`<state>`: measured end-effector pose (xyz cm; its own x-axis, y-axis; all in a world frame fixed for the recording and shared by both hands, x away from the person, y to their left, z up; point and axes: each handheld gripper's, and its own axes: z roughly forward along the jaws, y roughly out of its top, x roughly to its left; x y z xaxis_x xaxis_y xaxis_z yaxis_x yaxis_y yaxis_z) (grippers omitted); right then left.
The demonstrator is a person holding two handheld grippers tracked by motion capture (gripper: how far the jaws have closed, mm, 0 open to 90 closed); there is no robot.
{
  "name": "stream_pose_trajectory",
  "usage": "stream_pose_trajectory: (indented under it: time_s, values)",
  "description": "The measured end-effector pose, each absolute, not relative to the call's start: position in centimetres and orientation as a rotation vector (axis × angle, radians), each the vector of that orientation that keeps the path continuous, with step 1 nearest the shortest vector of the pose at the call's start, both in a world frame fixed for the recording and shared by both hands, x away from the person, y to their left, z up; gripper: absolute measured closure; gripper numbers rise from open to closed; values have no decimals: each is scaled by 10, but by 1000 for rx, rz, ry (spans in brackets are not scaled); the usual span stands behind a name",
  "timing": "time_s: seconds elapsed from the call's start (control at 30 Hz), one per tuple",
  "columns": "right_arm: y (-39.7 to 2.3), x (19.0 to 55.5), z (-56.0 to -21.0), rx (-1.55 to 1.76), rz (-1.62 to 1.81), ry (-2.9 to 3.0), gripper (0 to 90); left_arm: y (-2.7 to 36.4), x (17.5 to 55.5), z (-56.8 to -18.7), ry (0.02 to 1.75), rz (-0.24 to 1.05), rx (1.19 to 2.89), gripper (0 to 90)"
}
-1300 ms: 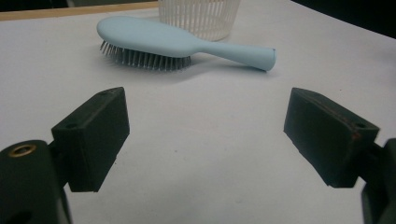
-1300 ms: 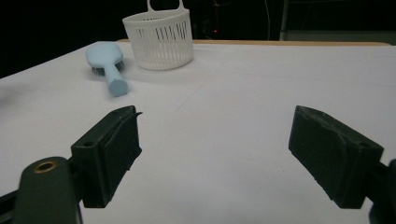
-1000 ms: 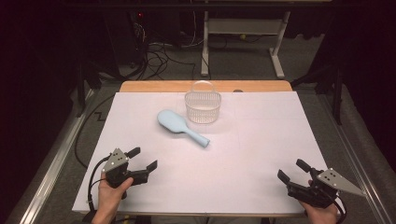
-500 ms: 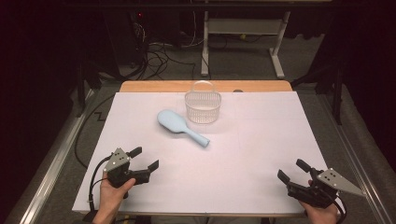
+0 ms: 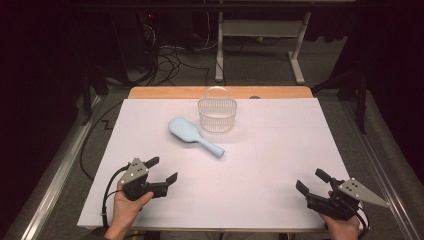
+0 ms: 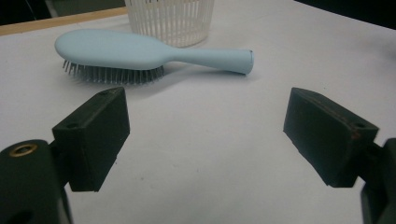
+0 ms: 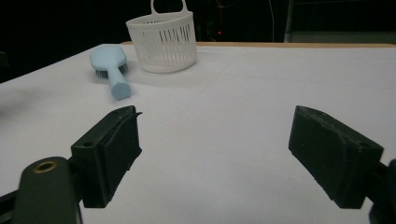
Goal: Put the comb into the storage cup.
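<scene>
High view: a table (image 5: 280, 165) covered in white is seen, with a slotted basket (image 5: 217, 114) set near its far edge, handle up. Just left of it a blue brush (image 5: 192, 135) is laid bristles down (handle end angled toward the person), probably so it can be pinched easily. The left gripper (image 5: 162, 170) and right gripper (image 5: 309, 181) are held near the front corners, jaws spread and empty, well apart from the brush.
</scene>
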<state>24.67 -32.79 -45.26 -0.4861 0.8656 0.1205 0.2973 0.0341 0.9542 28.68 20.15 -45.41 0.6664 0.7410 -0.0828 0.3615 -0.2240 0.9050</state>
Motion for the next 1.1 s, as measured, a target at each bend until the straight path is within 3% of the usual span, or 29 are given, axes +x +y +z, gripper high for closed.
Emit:
stream_pose_trajectory:
  time_s: [1.1]
  values:
    - [-328, 246, -452, 1168, 1479, 1812, 172, 160, 308, -443, 829, 400, 1857, 186]
